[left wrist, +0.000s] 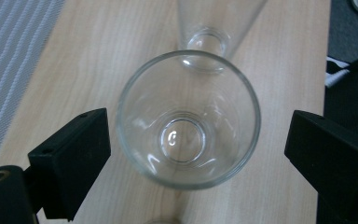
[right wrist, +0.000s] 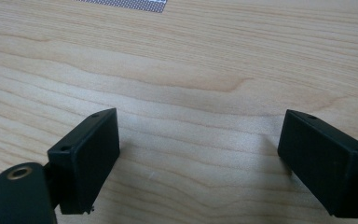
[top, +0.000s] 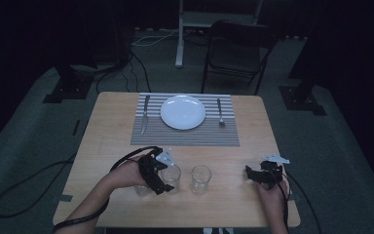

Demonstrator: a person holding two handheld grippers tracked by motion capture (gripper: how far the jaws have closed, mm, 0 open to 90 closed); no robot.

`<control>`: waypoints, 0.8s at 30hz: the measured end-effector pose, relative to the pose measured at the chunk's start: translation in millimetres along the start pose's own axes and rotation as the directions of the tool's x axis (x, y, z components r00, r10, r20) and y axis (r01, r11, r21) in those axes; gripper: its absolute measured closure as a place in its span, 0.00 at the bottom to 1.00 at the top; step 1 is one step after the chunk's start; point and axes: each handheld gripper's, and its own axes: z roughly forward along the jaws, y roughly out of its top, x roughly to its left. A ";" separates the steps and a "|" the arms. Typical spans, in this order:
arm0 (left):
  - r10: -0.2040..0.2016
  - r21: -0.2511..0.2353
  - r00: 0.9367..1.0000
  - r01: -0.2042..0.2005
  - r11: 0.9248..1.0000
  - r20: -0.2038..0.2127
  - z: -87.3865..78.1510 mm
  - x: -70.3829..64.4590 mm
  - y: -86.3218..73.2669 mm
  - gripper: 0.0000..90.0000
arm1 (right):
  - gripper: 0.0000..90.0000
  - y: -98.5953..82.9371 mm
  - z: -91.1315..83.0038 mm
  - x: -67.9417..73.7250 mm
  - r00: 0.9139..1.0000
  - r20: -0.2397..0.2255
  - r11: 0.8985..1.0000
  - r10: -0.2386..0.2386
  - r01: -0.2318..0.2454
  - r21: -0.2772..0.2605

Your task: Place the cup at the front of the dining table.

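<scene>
The wooden table (top: 107, 136) is the largest thing, its near edge just behind both hands and its right edge close beside the right gripper (top: 256, 174). Bare wood lies open ahead of that gripper as far as the striped placemat (top: 185, 136), and between the two grippers apart from one glass. Dark carpet surrounds the table, with a folding chair (top: 236, 51) well beyond its far edge.

The placemat lies well ahead of both grippers, toward the far edge. On it a white plate (top: 183, 112) sits in the middle, a knife (top: 145, 114) to its left and a fork (top: 220, 113) to its right.

The left gripper (top: 168, 175), held in the left hand (top: 126, 174), is spread wide around a clear glass (left wrist: 189, 119). In the left gripper view the jaws stand either side of the rim with a gap on each side, touching nothing. The glass stands upright on the wood.

The right gripper, in the right hand (top: 271, 191), has its jaws spread wide over bare wood, holding nothing; in the right gripper view a corner of the placemat shows far ahead.

A second glass (top: 200, 179) stands upright just beyond the left gripper's glass, between the two grippers, in the line from one to the other. A third glass (top: 142, 189) seems to sit under the left hand, mostly hidden.
</scene>
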 end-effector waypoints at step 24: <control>-0.045 0.089 0.998 0.049 0.995 -0.046 10.9 -0.1 16.7 0.32 | 0.14 0.0 0.0 0.0 1.000 0.000 1.000 0.000 0.000 0.000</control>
